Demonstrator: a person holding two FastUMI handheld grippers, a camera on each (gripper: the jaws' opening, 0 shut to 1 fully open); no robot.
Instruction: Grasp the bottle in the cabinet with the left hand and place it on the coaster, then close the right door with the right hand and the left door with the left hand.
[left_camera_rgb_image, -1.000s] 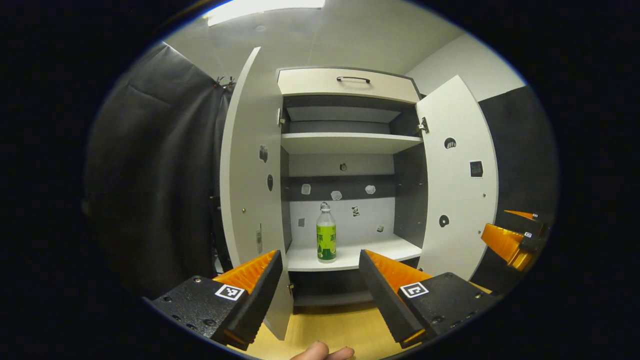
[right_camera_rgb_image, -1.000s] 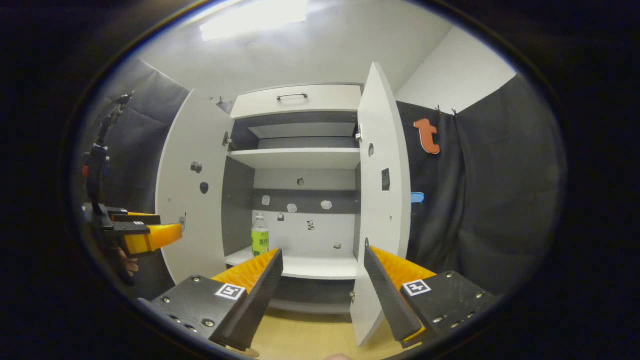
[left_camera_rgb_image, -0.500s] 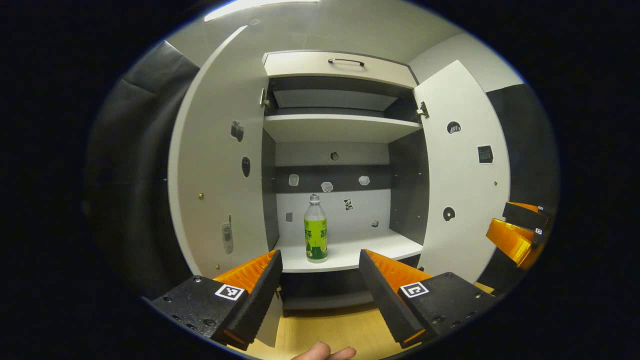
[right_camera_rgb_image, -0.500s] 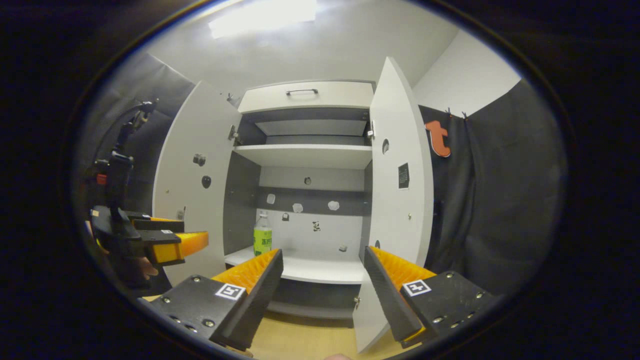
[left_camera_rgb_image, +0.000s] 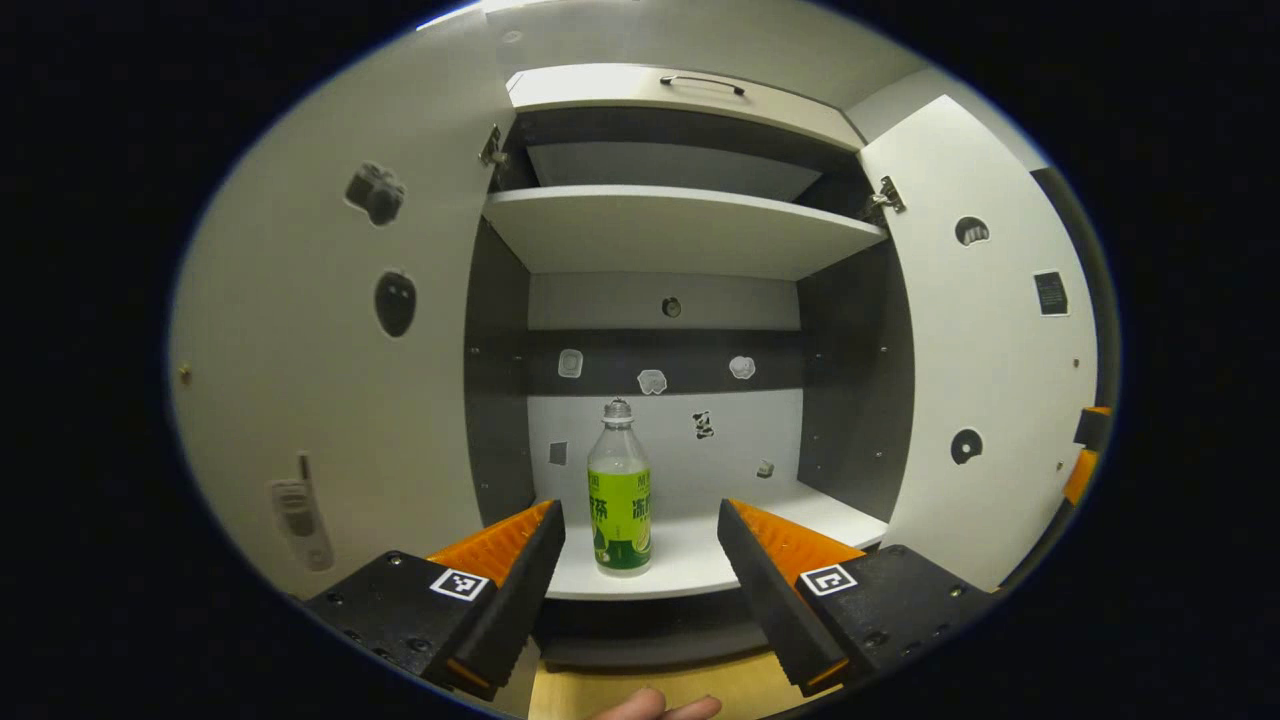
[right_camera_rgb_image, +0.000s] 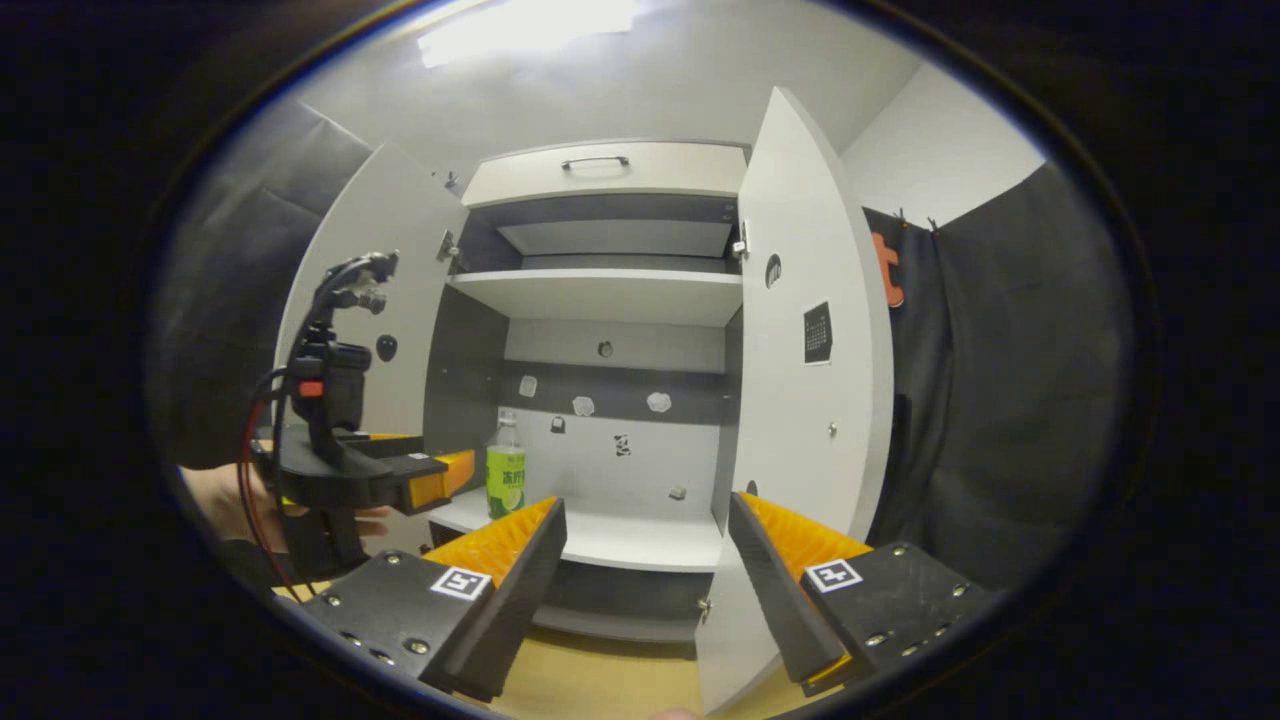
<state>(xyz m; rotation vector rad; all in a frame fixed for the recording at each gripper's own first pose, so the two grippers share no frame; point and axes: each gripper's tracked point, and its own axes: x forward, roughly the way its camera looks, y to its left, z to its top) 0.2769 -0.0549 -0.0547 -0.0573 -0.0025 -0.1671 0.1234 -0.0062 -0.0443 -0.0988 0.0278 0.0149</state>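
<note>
Left gripper view looks straight into the open cabinet (left_camera_rgb_image: 690, 225), and the left gripper (left_camera_rgb_image: 640, 560) sits in front of the lower shelf (left_camera_rgb_image: 700, 550) with its fingers spread wide apart, nothing between them. The bottle (left_camera_rgb_image: 619, 490) stands upright on that shelf — clear, with a green label — a little left of the shelf's middle and just beyond the gap between the fingers, not touched by either. The left door (left_camera_rgb_image: 330, 350) is swung wide open, close to the camera, and the right door (left_camera_rgb_image: 985, 350) is open too. A fingertip (left_camera_rgb_image: 655, 706) of the person shows at the bottom edge above a strip of wooden surface (left_camera_rgb_image: 640, 690). In the right gripper view the right gripper (right_camera_rgb_image: 645, 570) is released as well, fingers spread and empty, held back from the cabinet and near the edge of the right door (right_camera_rgb_image: 800, 400). There the left gripper (right_camera_rgb_image: 440, 480) reaches toward the bottle (right_camera_rgb_image: 505, 480) from the left — its tips near the bottle, though contact cannot be judged — with a hand (right_camera_rgb_image: 230, 505) around its handle
</note>
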